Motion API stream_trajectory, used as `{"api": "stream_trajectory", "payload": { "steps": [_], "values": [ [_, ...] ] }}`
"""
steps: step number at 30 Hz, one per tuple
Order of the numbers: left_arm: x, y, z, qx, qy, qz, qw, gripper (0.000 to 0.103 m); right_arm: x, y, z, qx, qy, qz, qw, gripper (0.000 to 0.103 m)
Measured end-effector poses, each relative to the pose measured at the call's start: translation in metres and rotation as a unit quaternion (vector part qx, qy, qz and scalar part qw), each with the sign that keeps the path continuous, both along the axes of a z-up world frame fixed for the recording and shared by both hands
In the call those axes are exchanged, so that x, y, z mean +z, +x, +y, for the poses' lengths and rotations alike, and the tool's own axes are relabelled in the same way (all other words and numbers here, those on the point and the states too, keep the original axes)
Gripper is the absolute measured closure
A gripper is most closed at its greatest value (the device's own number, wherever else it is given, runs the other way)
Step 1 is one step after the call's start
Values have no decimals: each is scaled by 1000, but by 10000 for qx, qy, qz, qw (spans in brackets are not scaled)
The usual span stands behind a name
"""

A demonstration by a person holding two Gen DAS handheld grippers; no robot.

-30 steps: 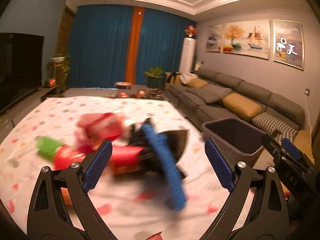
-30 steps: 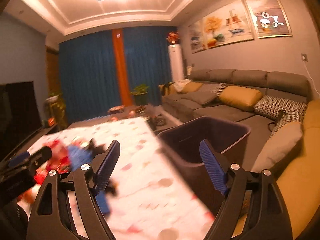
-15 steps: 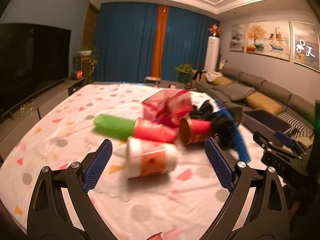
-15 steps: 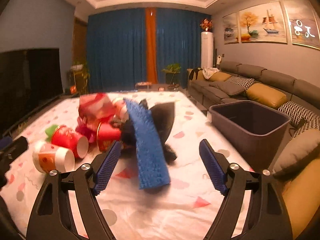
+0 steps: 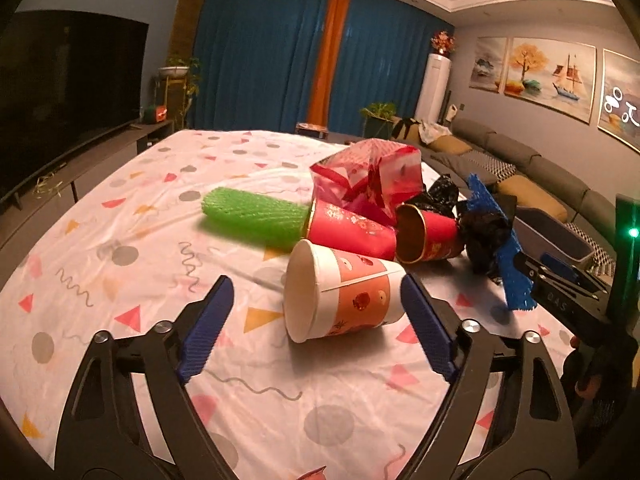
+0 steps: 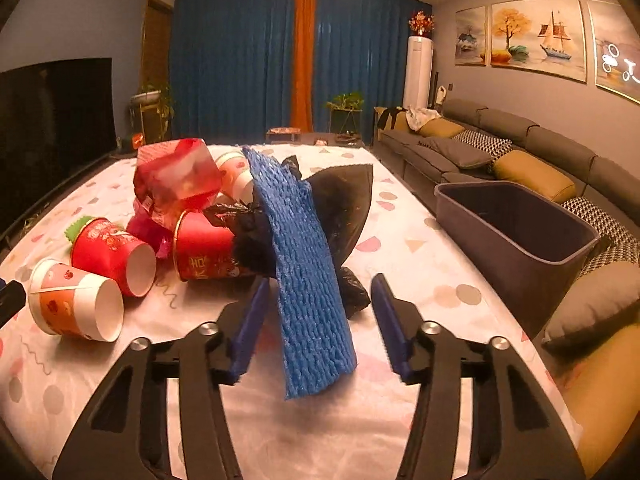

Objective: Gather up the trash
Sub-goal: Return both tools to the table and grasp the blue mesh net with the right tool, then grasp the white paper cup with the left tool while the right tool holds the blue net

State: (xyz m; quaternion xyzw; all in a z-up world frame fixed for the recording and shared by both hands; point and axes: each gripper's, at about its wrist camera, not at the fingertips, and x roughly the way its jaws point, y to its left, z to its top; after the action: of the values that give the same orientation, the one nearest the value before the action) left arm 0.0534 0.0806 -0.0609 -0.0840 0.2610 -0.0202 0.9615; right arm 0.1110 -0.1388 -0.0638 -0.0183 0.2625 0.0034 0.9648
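Trash-wise, the blue foam net sleeve [image 6: 310,276] sits between the spread right claw [image 6: 318,320]; pinch mid-strip, avoiding the black bag [image 6: 340,208].

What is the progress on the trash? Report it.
Nothing looks collected: the grey bin looks empty. Both tongs are open, the left tongs at the white-and-orange cup, the right tongs around the blue foam net. The whole pile on the table remains.

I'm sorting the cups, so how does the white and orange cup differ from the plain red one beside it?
The white and orange cup has a white rim band and orange body; the red cup is red all over. The white and orange cup lies nearer the left gripper. Both lie on their sides, empty.
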Motion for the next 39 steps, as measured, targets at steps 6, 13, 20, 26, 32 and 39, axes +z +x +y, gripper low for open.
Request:
{"api": "stream_trajectory", "payload": {
  "steps": [6,13,20,26,32,39],
  "values": [
    [-8,14,3,-302,-280,321,9986,46,-3,6,-1,53,47,184,9998,88],
    [-15,20,2,-705,-541,562,9945,81,0,-4,-7,124,143,117,9998,95],
    [-10,14,-6,-925,-549,447,9932,93,13,-23,-21,65,355,-124,9993,95],
    [-2,5,-19,-1007,-351,250,9940,101,23,-41,-28,14,457,-391,9982,95],
    [16,-9,-29,-1119,-370,28,9930,101,34,-57,-35,3,541,-603,9967,96],
    [47,-19,-62,-1431,-215,-346,9889,101,45,-67,-47,-37,645,-786,9948,96]
  ]
}}
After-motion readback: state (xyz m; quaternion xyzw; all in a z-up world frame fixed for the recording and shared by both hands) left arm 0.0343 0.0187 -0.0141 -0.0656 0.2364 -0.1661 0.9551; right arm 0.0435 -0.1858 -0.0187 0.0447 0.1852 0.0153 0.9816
